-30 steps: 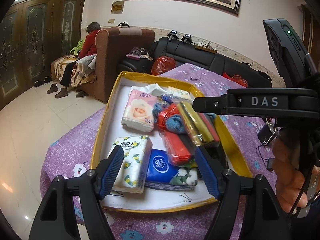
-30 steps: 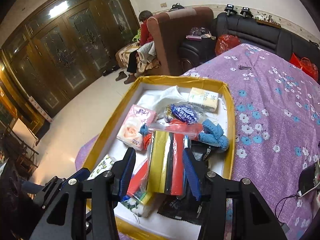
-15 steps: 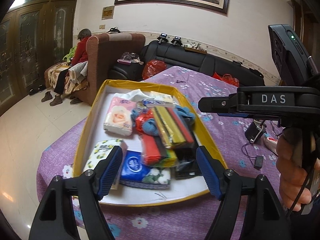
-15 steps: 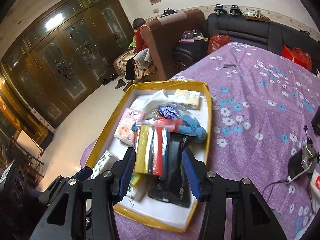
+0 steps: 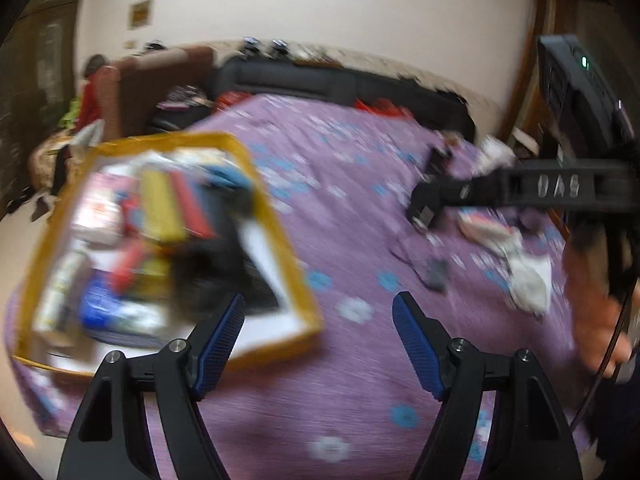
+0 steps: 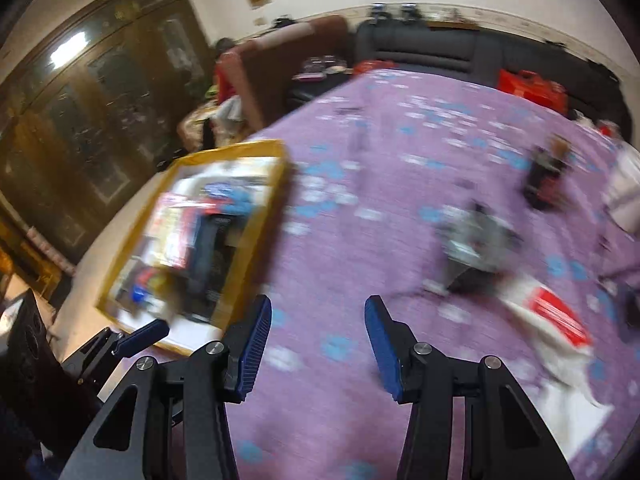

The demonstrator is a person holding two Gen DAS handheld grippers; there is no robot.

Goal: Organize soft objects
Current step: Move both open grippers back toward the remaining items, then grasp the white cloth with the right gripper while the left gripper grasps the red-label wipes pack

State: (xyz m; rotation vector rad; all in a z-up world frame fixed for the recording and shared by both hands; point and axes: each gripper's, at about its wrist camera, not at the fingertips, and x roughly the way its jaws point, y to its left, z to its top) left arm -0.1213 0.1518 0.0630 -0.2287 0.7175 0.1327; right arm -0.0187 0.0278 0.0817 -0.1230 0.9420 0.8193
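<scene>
A yellow-rimmed box [image 5: 296, 280] [image 6: 264, 208] lies at the left of the purple flowered cloth. It holds blurred soft goods: a pink tissue pack [image 5: 98, 208], a yellow and red packet [image 5: 168, 208], a blue pack [image 5: 100, 304] and a blue knit piece [image 6: 240, 200]. My left gripper [image 5: 318, 308] stands open over bare cloth just right of the box's near corner. My right gripper [image 6: 316, 312] is open too, with nothing between its fingers, and shows side-on in the left wrist view [image 5: 424, 204]. A white bag with a red packet [image 6: 556, 320] lies to its right.
Loose on the cloth at right are a grey bundle [image 6: 476, 236], a dark object [image 6: 544, 180], a crumpled white bag [image 5: 528, 276] and a small dark device on a cable [image 5: 436, 272]. A black sofa [image 5: 320, 80], a brown armchair [image 6: 296, 52] and a seated person [image 5: 90, 100] are behind.
Both views have swung to the right: the box has slid from centre to the left, and both open grippers now hang over purple cloth instead of over the box's contents.
</scene>
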